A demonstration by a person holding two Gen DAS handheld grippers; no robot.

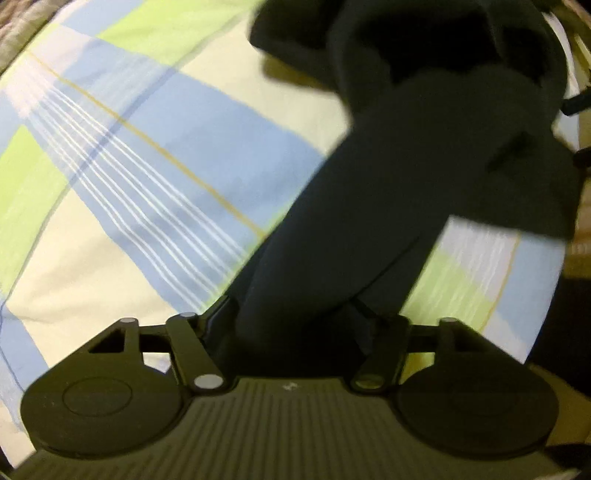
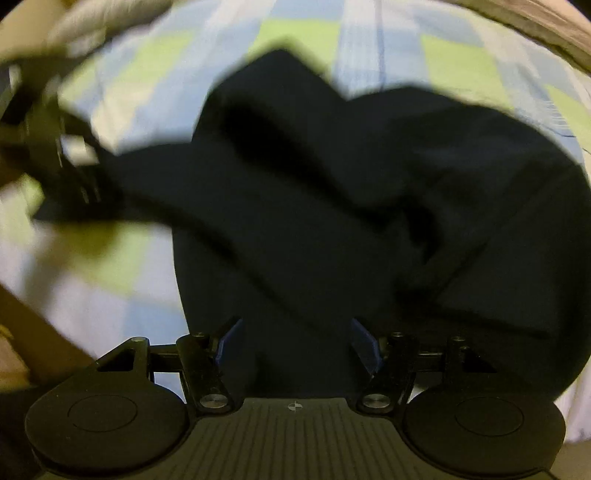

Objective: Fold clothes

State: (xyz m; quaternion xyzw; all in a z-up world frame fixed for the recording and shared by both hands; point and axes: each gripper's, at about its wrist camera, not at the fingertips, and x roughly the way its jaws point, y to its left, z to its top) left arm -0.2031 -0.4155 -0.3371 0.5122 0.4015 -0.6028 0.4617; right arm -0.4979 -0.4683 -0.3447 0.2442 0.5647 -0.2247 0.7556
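Observation:
A dark navy garment [image 1: 406,177] hangs lifted above a checked bedsheet [image 1: 147,155]. In the left wrist view it runs from between my left gripper's [image 1: 295,317] fingers up to the top right; the fingertips are hidden in the cloth. In the right wrist view the garment [image 2: 351,206] fills the middle and drapes between the blue pads [image 2: 364,343] of my right gripper [image 2: 295,332]. The left gripper [image 2: 70,162] shows there at the left, blurred, holding the cloth's far corner.
The bedsheet [image 2: 303,33] has blue, green and cream checks with thin white stripes. A brown edge [image 2: 33,332] shows at lower left of the right wrist view. Bedding or fabric lies at the top right [image 2: 546,29].

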